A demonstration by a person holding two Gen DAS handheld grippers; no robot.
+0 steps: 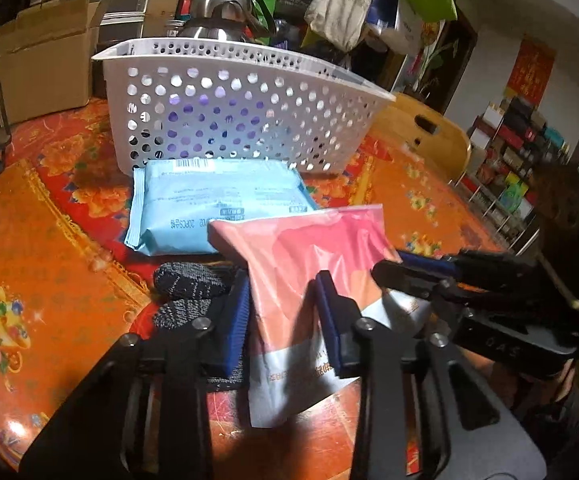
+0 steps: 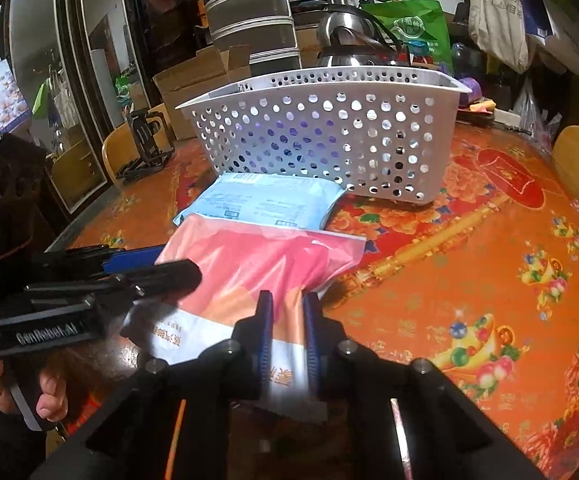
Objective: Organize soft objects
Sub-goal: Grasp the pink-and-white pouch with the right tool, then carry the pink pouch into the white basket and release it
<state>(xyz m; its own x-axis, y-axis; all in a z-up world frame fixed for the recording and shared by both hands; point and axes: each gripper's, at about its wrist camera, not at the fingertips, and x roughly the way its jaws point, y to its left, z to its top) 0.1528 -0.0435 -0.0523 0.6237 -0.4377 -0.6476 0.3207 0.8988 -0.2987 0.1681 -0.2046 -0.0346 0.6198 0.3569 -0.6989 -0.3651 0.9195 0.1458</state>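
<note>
Left wrist view: we look forward and downward along the left gripper point(image 1: 283, 300), close above the table point(image 1: 49, 240), basket point(image 1: 229, 120) at twelve o'clock.
Right wrist view: same downward tilt, equally near, basket point(image 2: 329, 140) at twelve o'clock.
Shared: pink packet point(image 1: 301, 256) point(image 2: 249, 264), blue packet point(image 1: 217, 200) point(image 2: 265, 204), basket; the right gripper point(image 1: 393, 266) shows at three o'clock.

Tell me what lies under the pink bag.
The pink bag overlaps the near edge of the blue pack, and dark knit fabric pokes out at its left side. How far the fabric runs beneath is hidden.
</note>
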